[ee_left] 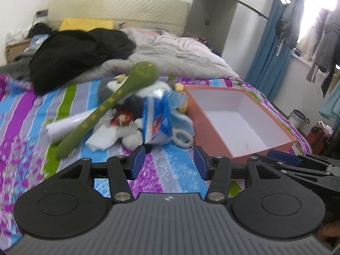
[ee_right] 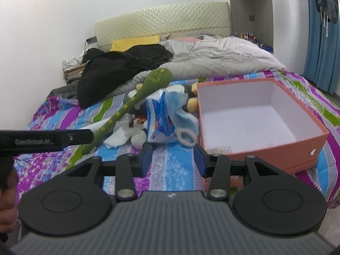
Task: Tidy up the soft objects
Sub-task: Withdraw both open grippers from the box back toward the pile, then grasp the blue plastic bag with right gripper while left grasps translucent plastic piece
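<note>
Lying on a bed [ee_left: 25,114] with a bright striped cover, far left: a big black coat [ee_left: 80,51] heaped up, next to a grey blanket [ee_left: 180,57].

Leaning across the pile of soft toys [ee_left: 131,114], tilted: a long green plush spoon [ee_left: 110,104], round end up, thin end down on the cover. Seen from the right wrist too, same green spoon [ee_right: 131,104], on the same pile [ee_right: 161,114].

Tucked under it: white cloth, a grey and white plush, a blue and white bag [ee_left: 157,119], a small white fuzzy ring [ee_left: 182,138] at the near edge. Two little yellow plush bits [ee_right: 192,104] touching the box wall.

Sitting just right of the pile: an orange box [ee_left: 282,143], open, white inside, nothing in it. Same box [ee_right: 265,144] in the right view.

Hovering low over the cover, near the pile: left gripper [ee_left: 170,159], blue fingers [ee_left: 138,161] about half apart, holding nothing. Poking in from the left of the right view as well, a black bar [ee_right: 53,140].

Hovering beside the box's near corner: right gripper [ee_right: 174,159], blue fingers [ee_right: 146,159] about half apart too, nothing between them.
</note>
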Action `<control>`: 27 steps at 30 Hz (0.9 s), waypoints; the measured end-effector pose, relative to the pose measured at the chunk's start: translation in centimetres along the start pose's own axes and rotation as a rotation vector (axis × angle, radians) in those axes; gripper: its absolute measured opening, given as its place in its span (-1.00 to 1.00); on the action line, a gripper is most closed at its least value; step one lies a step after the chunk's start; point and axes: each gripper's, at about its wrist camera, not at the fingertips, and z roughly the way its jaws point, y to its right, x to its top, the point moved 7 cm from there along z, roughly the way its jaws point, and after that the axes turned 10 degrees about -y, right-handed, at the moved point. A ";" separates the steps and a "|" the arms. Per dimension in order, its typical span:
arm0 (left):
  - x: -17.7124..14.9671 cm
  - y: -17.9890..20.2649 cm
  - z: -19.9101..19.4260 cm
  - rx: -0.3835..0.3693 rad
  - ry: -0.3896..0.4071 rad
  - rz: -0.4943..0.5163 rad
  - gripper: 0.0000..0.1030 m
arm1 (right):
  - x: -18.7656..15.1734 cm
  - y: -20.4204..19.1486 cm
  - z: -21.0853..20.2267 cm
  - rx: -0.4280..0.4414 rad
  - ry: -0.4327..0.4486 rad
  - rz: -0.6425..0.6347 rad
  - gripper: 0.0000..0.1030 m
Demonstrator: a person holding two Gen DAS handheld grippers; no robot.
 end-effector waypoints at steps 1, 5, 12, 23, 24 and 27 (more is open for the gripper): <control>-0.6 -0.5 -0.1 0.007 -0.005 -0.012 0.10 | -0.4 -0.2 0.0 -0.001 -0.010 0.000 -0.10; -2.4 -2.1 -0.2 0.018 -0.036 -0.053 0.10 | -1.6 -1.3 0.0 0.020 -0.051 -0.010 -0.10; -4.3 -4.4 1.2 0.017 -0.089 -0.127 0.10 | -2.0 -1.7 1.9 0.014 -0.082 -0.012 -0.10; -2.5 -6.3 5.4 0.040 -0.112 -0.122 0.10 | -0.4 -1.9 6.4 -0.016 -0.091 -0.053 -0.10; -2.2 -6.5 6.0 0.042 -0.114 -0.118 0.10 | -0.2 -1.8 6.8 -0.019 -0.089 -0.056 -0.10; -1.6 -7.0 7.6 0.046 -0.122 -0.111 0.10 | 0.2 -1.5 8.2 -0.031 -0.083 -0.060 -0.10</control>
